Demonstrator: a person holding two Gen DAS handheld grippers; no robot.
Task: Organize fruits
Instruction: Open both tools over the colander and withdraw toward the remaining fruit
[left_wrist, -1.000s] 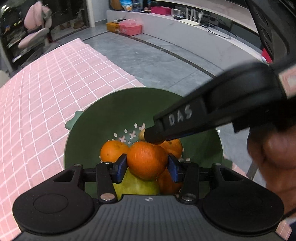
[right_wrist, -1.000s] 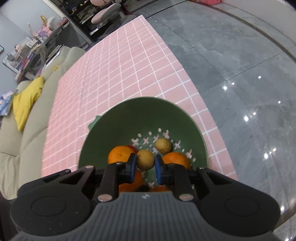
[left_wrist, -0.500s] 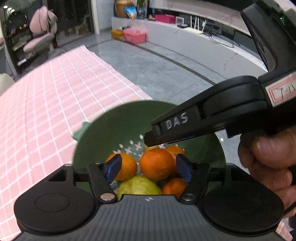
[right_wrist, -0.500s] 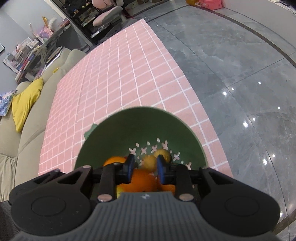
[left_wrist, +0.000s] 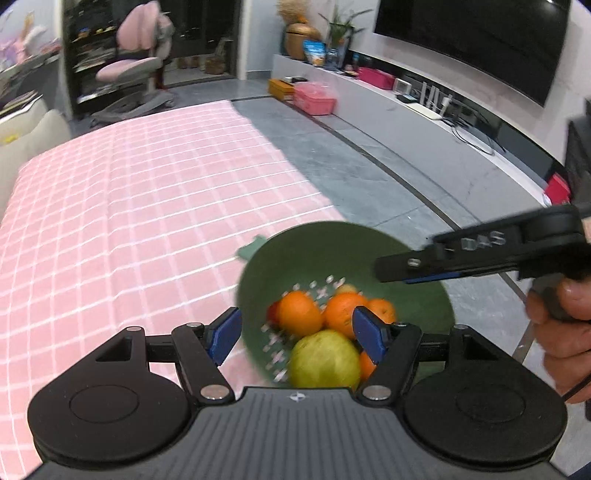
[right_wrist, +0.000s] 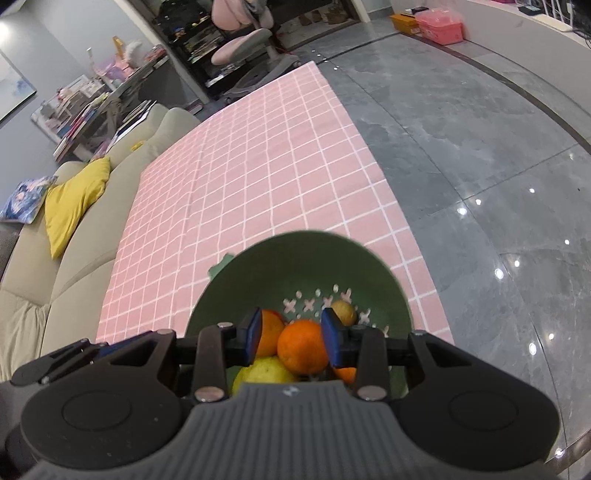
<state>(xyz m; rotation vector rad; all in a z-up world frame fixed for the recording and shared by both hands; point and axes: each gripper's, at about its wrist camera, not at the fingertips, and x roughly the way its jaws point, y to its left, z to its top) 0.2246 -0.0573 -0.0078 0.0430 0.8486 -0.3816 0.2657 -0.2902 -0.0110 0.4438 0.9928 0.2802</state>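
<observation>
A green colander (left_wrist: 325, 243) (right_wrist: 295, 258) sits at the near edge of a pink checked cloth. It holds several oranges (left_wrist: 300, 314) (right_wrist: 301, 350), a green-yellow apple (left_wrist: 325, 360) (right_wrist: 267, 371) and a small yellowish fruit (right_wrist: 343, 312). My left gripper (left_wrist: 295, 334) is open and empty, raised above the colander's near rim. My right gripper (right_wrist: 291, 338) is open and empty, above the fruit pile. It also shows in the left wrist view (left_wrist: 391, 271), at the right above the colander.
The pink checked cloth (left_wrist: 147, 221) (right_wrist: 266, 177) stretches away from the colander. A beige sofa with a yellow cushion (right_wrist: 74, 199) lies to the left. Grey polished floor (right_wrist: 480, 166) lies to the right. A pink chair (left_wrist: 136, 70) and pink boxes (left_wrist: 314, 98) stand far back.
My left gripper let go of the orange, opened wide and lifted back. My right gripper released the small yellowish fruit into the colander, opened and rose.
</observation>
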